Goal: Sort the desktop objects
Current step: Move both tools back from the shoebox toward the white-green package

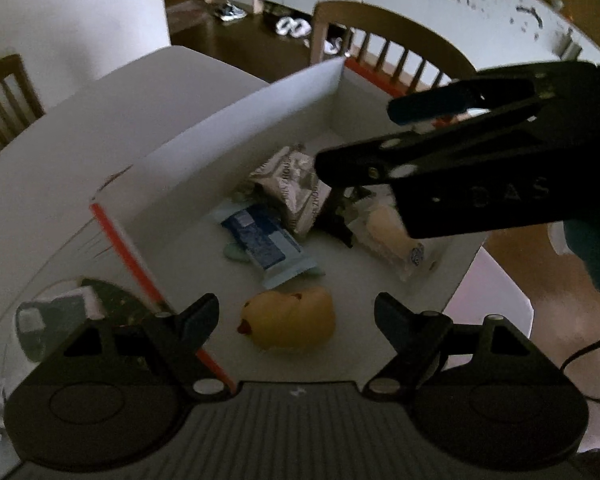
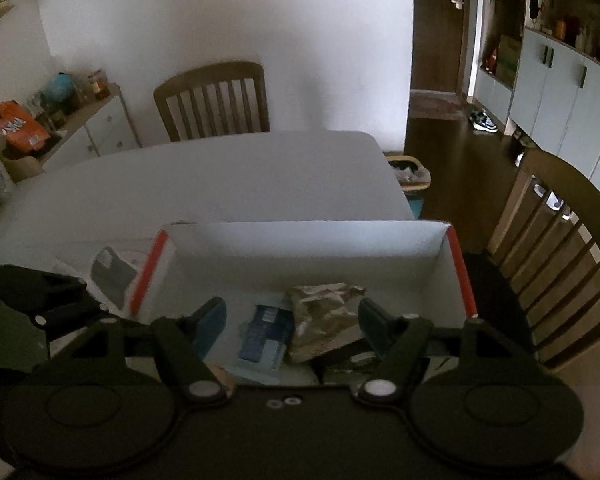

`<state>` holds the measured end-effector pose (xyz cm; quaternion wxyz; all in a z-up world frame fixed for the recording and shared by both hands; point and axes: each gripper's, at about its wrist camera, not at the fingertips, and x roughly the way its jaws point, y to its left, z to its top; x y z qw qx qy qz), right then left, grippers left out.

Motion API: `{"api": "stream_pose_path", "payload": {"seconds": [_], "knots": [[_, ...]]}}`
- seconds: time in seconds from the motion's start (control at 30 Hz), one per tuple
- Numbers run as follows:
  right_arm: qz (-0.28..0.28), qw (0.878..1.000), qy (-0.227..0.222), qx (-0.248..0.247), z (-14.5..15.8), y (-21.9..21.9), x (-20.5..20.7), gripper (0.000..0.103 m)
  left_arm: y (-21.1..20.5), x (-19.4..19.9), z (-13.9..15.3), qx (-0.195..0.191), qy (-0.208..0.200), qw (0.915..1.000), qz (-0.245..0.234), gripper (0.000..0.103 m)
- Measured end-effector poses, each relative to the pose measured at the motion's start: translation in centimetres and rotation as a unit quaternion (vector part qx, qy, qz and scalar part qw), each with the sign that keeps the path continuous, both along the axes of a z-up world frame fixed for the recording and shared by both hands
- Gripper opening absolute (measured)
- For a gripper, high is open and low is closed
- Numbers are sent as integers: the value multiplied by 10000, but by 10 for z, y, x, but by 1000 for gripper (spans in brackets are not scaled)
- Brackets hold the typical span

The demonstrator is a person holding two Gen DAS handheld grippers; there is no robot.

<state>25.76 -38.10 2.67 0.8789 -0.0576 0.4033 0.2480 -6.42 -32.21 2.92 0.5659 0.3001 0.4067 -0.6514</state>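
Observation:
A white cardboard box point(image 1: 236, 136) with orange-red edges stands open on the white table. Inside lie a yellow rubber duck point(image 1: 296, 320), a blue snack packet point(image 1: 264, 240), a silver-grey foil packet point(image 1: 296, 188), a clear-wrapped pale item point(image 1: 392, 236) and a small black object point(image 1: 340, 216). My left gripper point(image 1: 296, 316) is open and empty, hovering just above the duck. My right gripper point(image 2: 292, 320) is open and empty over the box point(image 2: 308, 244), above the blue packet point(image 2: 264, 336) and foil packet point(image 2: 324, 316). It also shows in the left wrist view point(image 1: 360, 136).
The box's printed lid flap point(image 2: 116, 268) lies open to its left. Wooden chairs stand at the far side point(image 2: 216, 100) and right side point(image 2: 560, 248) of the table point(image 2: 204, 176). A side cabinet with clutter point(image 2: 60, 120) stands at the left wall.

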Motion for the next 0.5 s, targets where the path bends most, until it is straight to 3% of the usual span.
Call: {"api": "stream_pose_path", "payload": {"seconds": [0.3, 0.5], "knots": [[-53, 9996, -246, 159, 18, 12, -28, 75, 42, 18, 12, -653, -22, 9962, 576, 85], [-101, 9986, -454, 265, 24, 25, -47, 75, 74, 25, 21, -1170, -33, 9907, 693, 85]]}}
